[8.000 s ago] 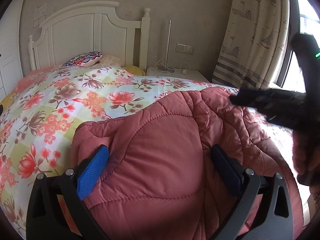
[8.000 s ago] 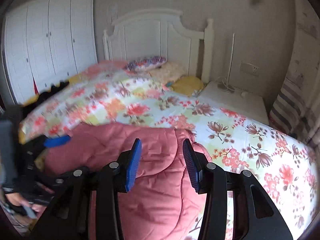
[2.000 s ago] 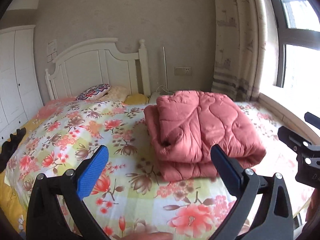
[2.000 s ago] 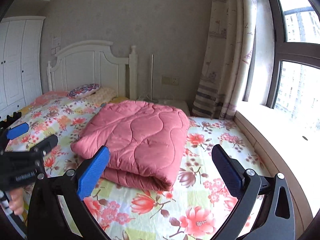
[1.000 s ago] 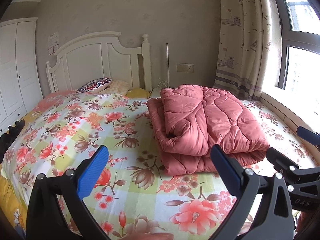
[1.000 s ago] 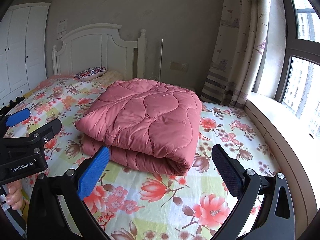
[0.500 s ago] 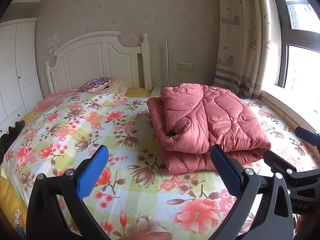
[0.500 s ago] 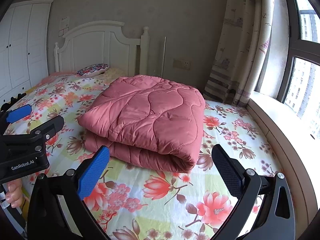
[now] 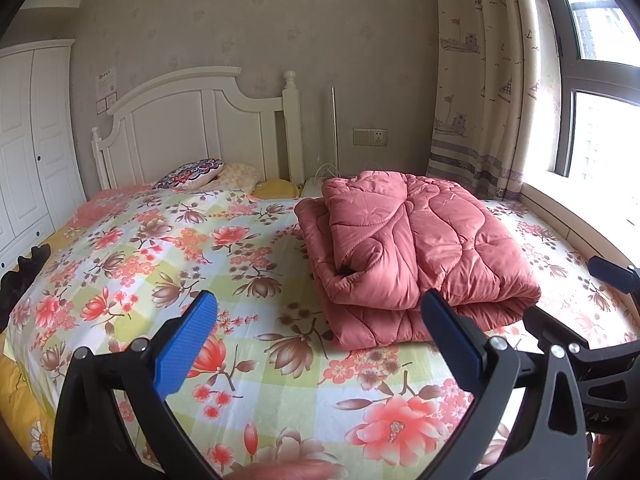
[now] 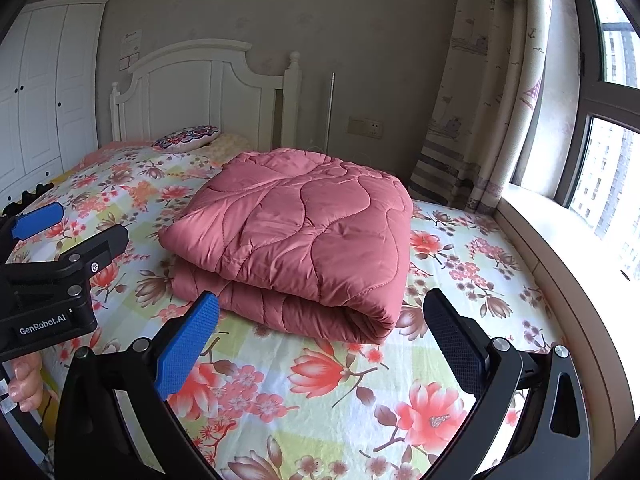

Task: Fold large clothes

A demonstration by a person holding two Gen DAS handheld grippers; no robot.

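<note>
A pink quilted blanket (image 9: 416, 248) (image 10: 304, 236) lies folded into a thick rectangular bundle on the floral bed sheet (image 9: 168, 248) (image 10: 460, 264), nearer the window side. My left gripper (image 9: 320, 344) is open and empty, held back from the bundle over the foot of the bed. My right gripper (image 10: 324, 340) is also open and empty, just short of the bundle's folded front edge. In the right wrist view the left gripper (image 10: 60, 248) shows at the left edge, with a hand (image 10: 24, 380) below it.
A white headboard (image 9: 200, 136) and pillows (image 9: 192, 170) stand at the far end. White wardrobe doors (image 10: 48, 92) line the left wall. Curtain (image 10: 484, 92), window (image 10: 612, 128) and sill (image 10: 560, 232) run along the right. A dark item (image 9: 20, 276) lies at the bed's left edge.
Eight seconds ago both grippers were down on the blanket; they have since pulled back from it, open. Over the last second the views barely shift.
</note>
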